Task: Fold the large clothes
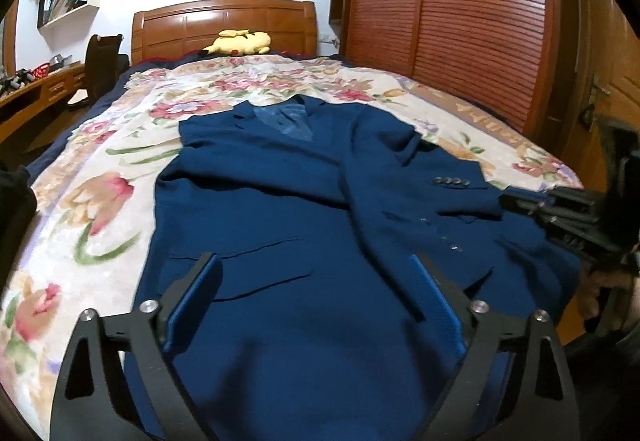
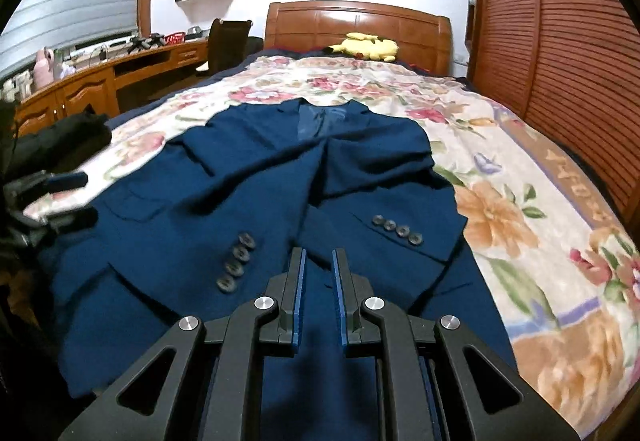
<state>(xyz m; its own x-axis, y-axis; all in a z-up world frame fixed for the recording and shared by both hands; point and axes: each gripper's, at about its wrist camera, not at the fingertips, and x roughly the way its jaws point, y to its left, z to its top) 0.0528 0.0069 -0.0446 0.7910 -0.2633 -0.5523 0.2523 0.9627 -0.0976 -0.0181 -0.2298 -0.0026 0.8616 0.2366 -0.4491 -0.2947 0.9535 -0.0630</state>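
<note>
A dark blue suit jacket (image 1: 280, 201) (image 2: 240, 181) lies face up on the bed, collar toward the headboard. Both sleeves are folded across its front, and their cuff buttons (image 2: 398, 231) show. My left gripper (image 1: 314, 259) hovers open and wide over the jacket's lower left part, with nothing between its fingers. It appears blurred at the left edge of the right wrist view (image 2: 76, 199). My right gripper (image 2: 319, 253) hangs over the jacket's lower middle with its blue pads a narrow gap apart and nothing between them. In the left wrist view the right gripper (image 1: 560, 217) reaches in from the right over the jacket's edge.
A floral blanket (image 1: 100, 181) (image 2: 520, 221) covers the bed around the jacket. A yellow plush toy (image 1: 240, 41) (image 2: 368, 45) lies by the wooden headboard (image 2: 356, 21). A slatted wardrobe (image 1: 460, 21) stands along the right, and a wooden desk (image 2: 100, 81) with a chair (image 2: 224, 41) on the left.
</note>
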